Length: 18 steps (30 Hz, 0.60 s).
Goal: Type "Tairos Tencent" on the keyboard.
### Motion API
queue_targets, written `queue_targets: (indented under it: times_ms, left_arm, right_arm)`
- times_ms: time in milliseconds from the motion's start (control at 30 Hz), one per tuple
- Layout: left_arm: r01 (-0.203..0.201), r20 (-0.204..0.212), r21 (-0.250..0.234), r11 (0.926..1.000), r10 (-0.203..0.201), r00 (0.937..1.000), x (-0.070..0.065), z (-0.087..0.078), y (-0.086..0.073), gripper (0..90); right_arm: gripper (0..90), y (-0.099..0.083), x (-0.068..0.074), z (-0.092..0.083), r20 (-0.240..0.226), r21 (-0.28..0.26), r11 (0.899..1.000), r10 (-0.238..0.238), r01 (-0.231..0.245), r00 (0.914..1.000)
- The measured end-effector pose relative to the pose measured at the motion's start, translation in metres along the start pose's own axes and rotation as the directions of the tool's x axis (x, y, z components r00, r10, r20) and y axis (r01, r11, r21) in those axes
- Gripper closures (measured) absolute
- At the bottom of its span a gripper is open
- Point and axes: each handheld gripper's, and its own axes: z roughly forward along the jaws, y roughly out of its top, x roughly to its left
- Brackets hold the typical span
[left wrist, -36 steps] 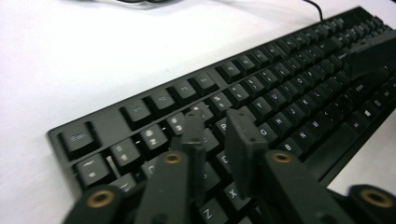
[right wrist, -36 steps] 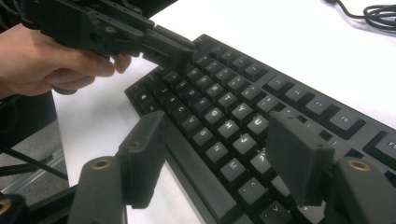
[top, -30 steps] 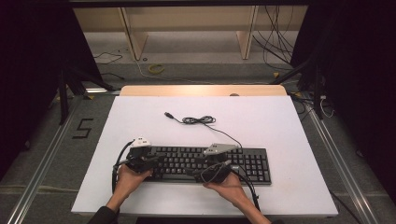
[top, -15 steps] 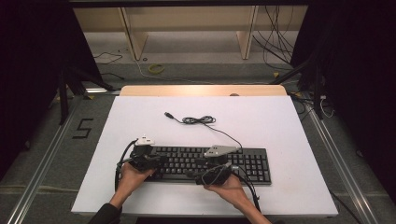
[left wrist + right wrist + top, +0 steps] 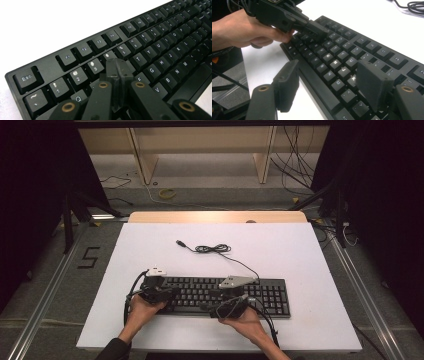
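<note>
Lying across the lower middle of the high view, the black keyboard sat flat on the white table, its long side running left to right, and both tools were already at it, so the work looked to be key pressing under way rather than about to begin. In the left gripper view, the left gripper had its jaws brought fully together with nothing between them, the joined tip resting down in the centre of that frame among the keys just right of the number 3 and above the letter row; which single key it bore on I could not tell, since the tip hid it. The right gripper stood with its jaws spread wide and empty, low in its own view, one jaw off the near edge of the keyboard and the other over the J and K area, apparently hovering rather than pressing. Judged from this, one press by the left tool was in hand, while anything for the right tool was yet to be done. Further out, the keyboard's cable ran off to a loose coil in the upper centre of the table, its plug lying free and unconnected. Both hands entered from the bottom edge.
</note>
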Motion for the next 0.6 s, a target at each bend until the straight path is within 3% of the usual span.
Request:
queue_targets:
  times_ms: [267,600]
  left_arm:
    - [0.019,0.016,-0.041,0.9990,-0.018,0.9997,0.000,-0.010,0.000,81.1]
    - [0.041,0.091,-0.099,0.9943,-0.032,0.9953,0.001,-0.025,-0.005,57.2]
  right_arm:
    - [36.5,0.001,-0.002,0.001,0.005,-0.005,1.000,0.002,-0.002,1.0000]
    - [39.2,0.002,-0.003,0.006,0.009,-0.004,1.000,0.001,-0.001,1.0000]
